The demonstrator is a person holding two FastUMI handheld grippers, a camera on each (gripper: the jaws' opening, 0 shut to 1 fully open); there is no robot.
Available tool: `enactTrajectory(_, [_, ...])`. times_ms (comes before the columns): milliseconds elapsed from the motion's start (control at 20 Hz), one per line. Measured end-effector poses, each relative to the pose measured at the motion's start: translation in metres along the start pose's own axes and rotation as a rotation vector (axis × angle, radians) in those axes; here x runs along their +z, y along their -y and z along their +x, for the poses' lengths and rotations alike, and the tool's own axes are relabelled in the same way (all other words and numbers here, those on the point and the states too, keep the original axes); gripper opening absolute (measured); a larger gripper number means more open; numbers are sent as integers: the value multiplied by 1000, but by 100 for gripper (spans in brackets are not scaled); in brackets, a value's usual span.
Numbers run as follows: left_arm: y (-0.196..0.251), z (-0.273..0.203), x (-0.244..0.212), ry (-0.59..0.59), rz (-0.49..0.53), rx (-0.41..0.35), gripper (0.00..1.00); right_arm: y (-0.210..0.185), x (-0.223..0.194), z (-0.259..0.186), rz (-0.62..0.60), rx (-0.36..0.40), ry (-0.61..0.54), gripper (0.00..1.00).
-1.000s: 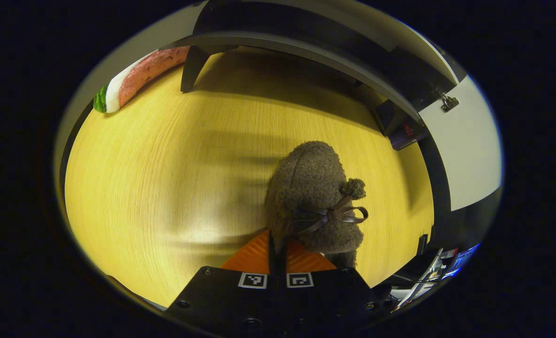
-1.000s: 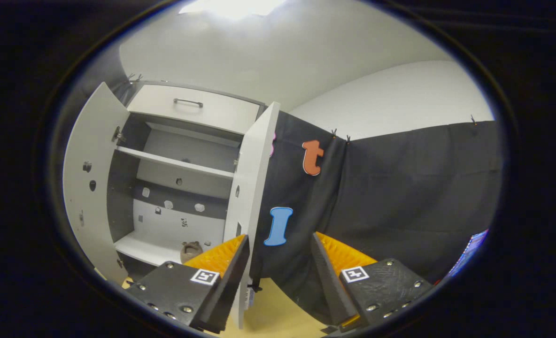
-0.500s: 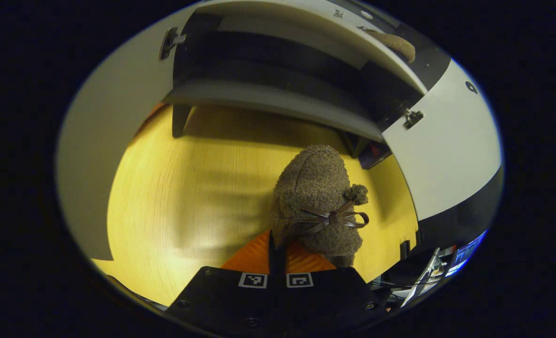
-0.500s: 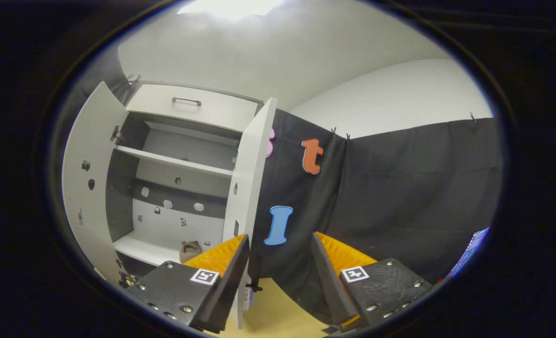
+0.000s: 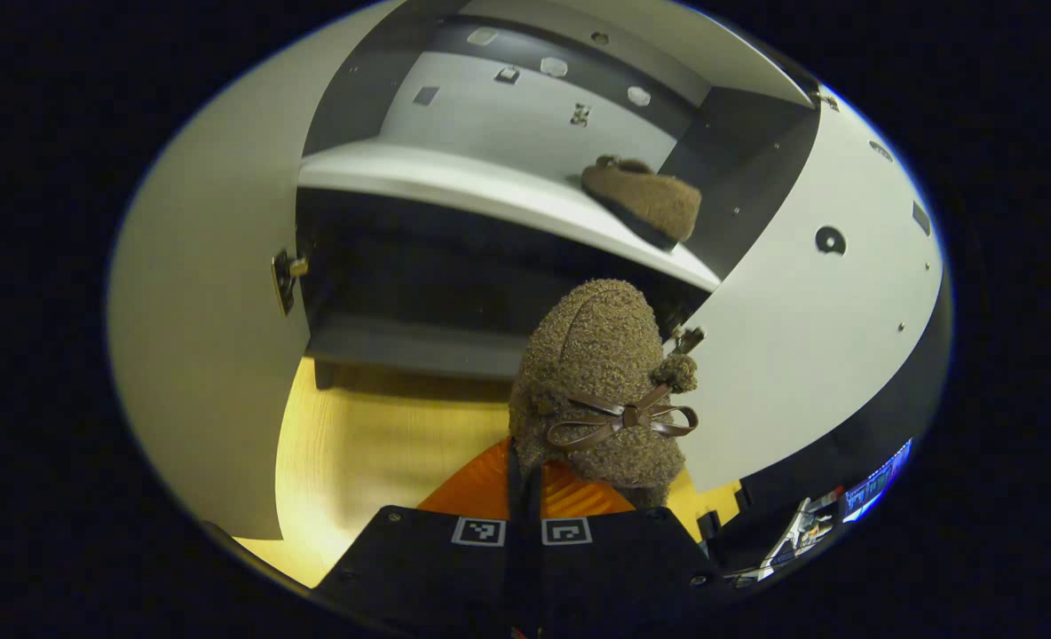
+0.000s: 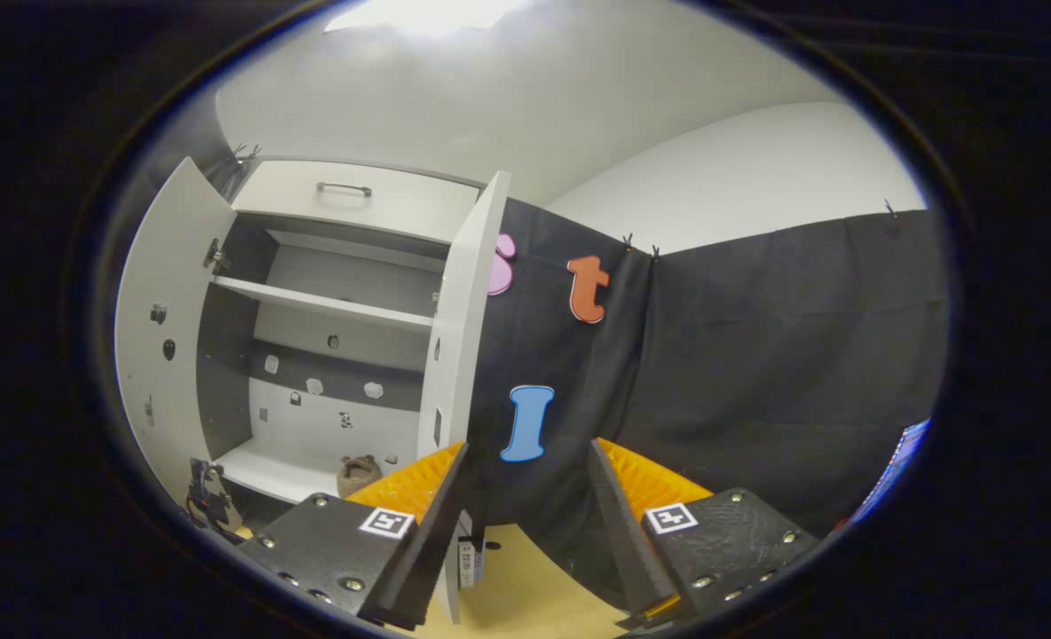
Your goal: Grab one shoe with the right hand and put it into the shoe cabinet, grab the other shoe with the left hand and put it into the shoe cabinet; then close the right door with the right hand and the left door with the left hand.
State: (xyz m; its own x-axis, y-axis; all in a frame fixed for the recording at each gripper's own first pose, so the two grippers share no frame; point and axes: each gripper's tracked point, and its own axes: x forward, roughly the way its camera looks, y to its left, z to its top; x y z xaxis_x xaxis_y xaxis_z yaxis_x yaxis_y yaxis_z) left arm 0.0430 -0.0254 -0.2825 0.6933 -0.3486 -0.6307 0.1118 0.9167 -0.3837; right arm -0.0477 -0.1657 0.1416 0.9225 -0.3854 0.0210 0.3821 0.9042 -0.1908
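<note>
Fuzzy brown shoe [image 5: 601,390] hung clamped in the left tool [image 5: 525,484] before the open shoe cabinet [image 5: 508,191].
Its mate, the other shoe [image 5: 643,200], lay on the white shelf [image 5: 454,182] toward the right. Yellow wood floor [image 5: 366,453] showed below. The right tool [image 6: 525,484] stood apart, empty, facing the right door [image 6: 454,355] and black cloth.

A staged recording booth got up as a home: a white shoe cabinet [image 6: 312,355] stands on pale wood floor [image 5: 375,444], black cloth [image 6: 756,373] hung beside the cabinet, plain white wall [image 6: 579,115] above it.
</note>
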Motion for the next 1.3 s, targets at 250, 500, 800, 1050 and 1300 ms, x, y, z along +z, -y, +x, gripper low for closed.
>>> enactTrajectory(250, [11, -2, 82, 139, 12, -10, 1, 16, -2, 1, 31, -27, 5, 80])
enactTrajectory(500, [20, 7, 151, 246, 23, -7, 1, 40, -12, -3, 61, -72, -12, 80])
enactTrajectory(800, [17, 32, 210, 312, 24, 17, 0, 65, -14, -18, 50, -142, -5, 80])
enactTrajectory(1050, [9, 54, 247, 347, -1, 43, 1, 87, -16, -34, 23, -227, -4, 77])
enactTrajectory(1300, [-2, 85, 270, 346, -6, 77, 4, 106, -24, -48, 9, -313, -33, 80])
